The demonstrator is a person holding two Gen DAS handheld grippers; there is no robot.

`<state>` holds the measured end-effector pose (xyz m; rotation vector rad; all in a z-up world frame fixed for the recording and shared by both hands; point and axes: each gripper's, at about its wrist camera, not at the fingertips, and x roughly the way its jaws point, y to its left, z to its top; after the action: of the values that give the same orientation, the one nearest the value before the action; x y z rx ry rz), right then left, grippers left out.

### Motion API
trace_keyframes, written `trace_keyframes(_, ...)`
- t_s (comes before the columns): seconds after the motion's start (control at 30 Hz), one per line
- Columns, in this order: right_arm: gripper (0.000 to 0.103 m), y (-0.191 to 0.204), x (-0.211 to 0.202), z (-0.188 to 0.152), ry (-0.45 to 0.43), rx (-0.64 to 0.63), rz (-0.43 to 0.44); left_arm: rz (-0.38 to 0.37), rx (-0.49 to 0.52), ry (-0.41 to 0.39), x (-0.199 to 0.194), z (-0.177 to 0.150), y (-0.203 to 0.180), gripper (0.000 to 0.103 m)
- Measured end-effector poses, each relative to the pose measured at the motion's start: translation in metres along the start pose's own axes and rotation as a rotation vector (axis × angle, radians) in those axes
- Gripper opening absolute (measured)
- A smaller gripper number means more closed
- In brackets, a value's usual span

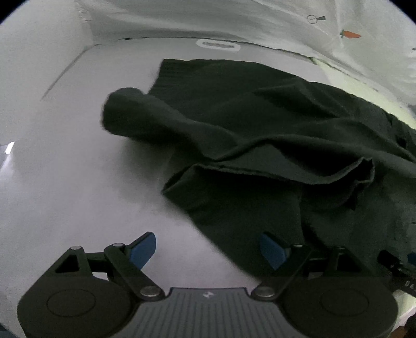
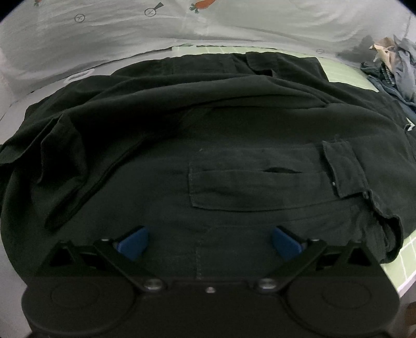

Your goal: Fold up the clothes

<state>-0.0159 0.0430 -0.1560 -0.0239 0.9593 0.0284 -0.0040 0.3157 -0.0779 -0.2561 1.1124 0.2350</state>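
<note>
A pair of black trousers [image 2: 208,135] lies spread across the work surface, with a back pocket [image 2: 247,184] and a flap pocket [image 2: 343,169] facing up. In the left wrist view the trouser legs [image 1: 260,124] lie rumpled, one cuff end [image 1: 124,109] rolled over on the grey surface. My left gripper [image 1: 208,249] hangs open over the near edge of the fabric; its right fingertip is above cloth, its left one above bare surface. My right gripper [image 2: 210,241] is open just above the seat of the trousers, with nothing clamped between its blue pads [image 2: 134,243].
A grey table [image 1: 65,169] carries a green gridded mat [image 2: 390,262] under the trousers. A white cloth printed with carrots [image 2: 202,4] hangs behind. More clothes [image 2: 392,70] are heaped at the far right. A white slot handle [image 1: 218,45] sits at the table's far edge.
</note>
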Motion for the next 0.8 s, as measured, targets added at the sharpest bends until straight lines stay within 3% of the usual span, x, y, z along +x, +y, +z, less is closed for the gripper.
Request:
trace_keyframes(0.17, 0.103, 0.002, -0.001, 0.000, -0.001, 0.005, -0.006, -0.021, 0.073, -0.025, 0.010, 0.007, -0.012, 0.088)
trace_keyframes(0.33, 0.103, 0.001, -0.001, -0.001, -0.006, 0.005, -0.006, -0.052, -0.002, -0.006, 0.021, 0.014, -0.006, 0.090)
trace_keyframes(0.5, 0.103, 0.002, -0.001, -0.001, -0.010, 0.006, -0.006, -0.029, 0.019, -0.026, 0.022, 0.011, -0.012, 0.089)
trace_keyframes(0.57, 0.103, 0.001, -0.001, -0.001, -0.010, 0.006, -0.007, -0.034, 0.012, -0.044, 0.018, 0.007, -0.010, 0.077)
trace_keyframes(0.6, 0.103, 0.002, -0.001, -0.002, -0.011, 0.006, -0.007, -0.042, 0.008, -0.054, 0.015, 0.006, -0.011, 0.058)
trace_keyframes(0.63, 0.103, 0.002, -0.001, -0.002, -0.011, 0.006, -0.008, -0.049, 0.005, -0.064, 0.013, 0.005, -0.011, 0.028)
trace_keyframes(0.67, 0.103, 0.002, -0.001, -0.002, -0.012, 0.007, -0.008, -0.021, -0.005, -0.071, 0.010, 0.003, -0.011, 0.007)
trace_keyframes(0.7, 0.103, 0.002, -0.001, -0.001, -0.012, 0.007, -0.009, 0.023, -0.014, -0.075, 0.007, 0.000, -0.009, 0.002)
trace_keyframes(0.8, 0.103, 0.003, -0.001, -0.001, -0.010, 0.006, -0.011, -0.014, -0.101, -0.109, -0.004, -0.007, 0.007, 0.002)
